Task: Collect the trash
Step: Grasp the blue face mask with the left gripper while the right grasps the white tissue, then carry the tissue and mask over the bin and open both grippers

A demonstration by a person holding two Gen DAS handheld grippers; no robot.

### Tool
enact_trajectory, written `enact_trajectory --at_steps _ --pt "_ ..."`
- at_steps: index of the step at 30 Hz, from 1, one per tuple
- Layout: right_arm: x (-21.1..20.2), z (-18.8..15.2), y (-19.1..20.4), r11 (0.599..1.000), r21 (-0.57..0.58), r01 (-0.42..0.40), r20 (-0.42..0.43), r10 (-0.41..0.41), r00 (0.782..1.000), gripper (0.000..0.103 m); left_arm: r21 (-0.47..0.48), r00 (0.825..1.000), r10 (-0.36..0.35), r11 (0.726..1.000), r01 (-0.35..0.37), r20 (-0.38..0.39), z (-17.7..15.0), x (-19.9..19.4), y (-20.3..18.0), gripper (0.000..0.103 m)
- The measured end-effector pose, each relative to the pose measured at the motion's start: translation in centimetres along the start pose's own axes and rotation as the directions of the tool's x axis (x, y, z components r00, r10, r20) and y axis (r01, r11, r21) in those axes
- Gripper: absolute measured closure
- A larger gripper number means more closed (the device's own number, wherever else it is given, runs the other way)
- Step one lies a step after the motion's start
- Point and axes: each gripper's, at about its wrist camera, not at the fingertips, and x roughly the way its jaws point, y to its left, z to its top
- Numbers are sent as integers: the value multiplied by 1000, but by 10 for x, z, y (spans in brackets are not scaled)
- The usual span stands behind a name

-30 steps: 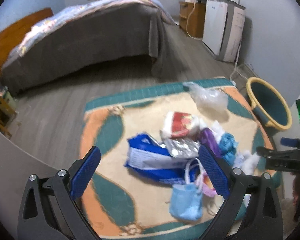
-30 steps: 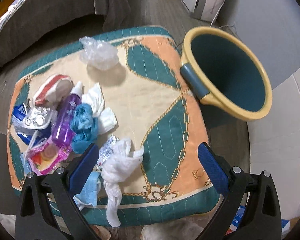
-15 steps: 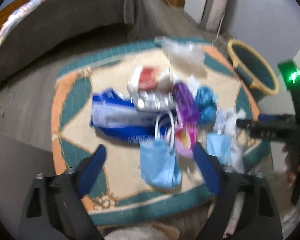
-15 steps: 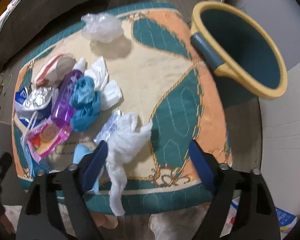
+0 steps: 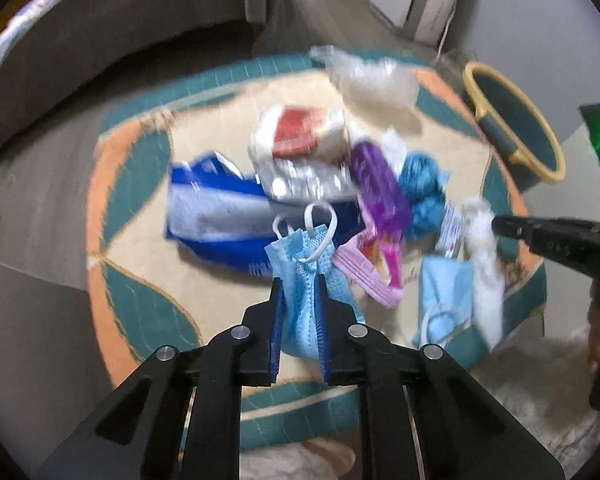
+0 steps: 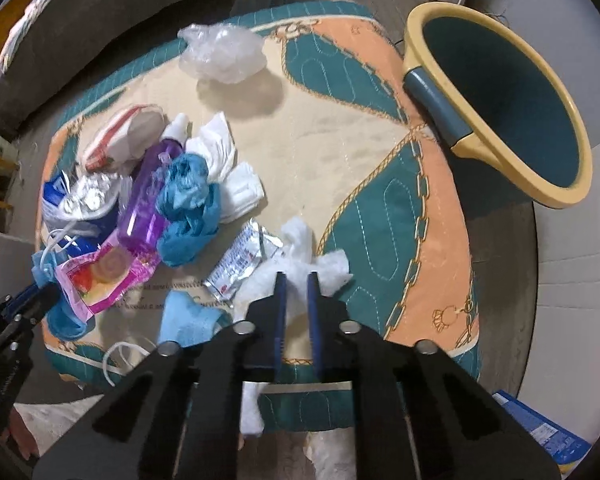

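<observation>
L gripper (image 5: pixel 299 280): clamped on light-blue face mask (image 5: pixel 304 276), pinched betw. blue pads at near edge of mat (image 6: pixel 340 152).
R gripper (image 6: pixel 297 280): clenched on white tissue wad (image 6: pixel 300 256), near mat's front edge.
Trash pile: purple spray bottle (image 6: pixel 148 204), teal crumpled cloth (image 6: pixel 188 204), pink wrapper (image 6: pixel 104 276), all massed on mat's left.
Bin (image 6: pixel 496 100): yellow-rimmed, lying just beside mat's far right corner.

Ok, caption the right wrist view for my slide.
Right gripper shut on a white tissue wad on the patterned mat, teal bin nearby.
</observation>
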Motion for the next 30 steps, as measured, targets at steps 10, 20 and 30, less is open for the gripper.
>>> enact_trajectory --at_steps 10,20,30 --pt "-5 4 -8 997 78 -18 22 17 1000 47 -31 964 100 995 -96 248 25 -53 13 88" --pt "28 -1 -9 984 137 -114 -69 125 990 71 -3 951 73 997 -75 300 33 -62 7 88" --pt "-42 20 -4 998 36 -47 150 41 988 72 9 937 43 999 -50 348 39 -70 1 88"
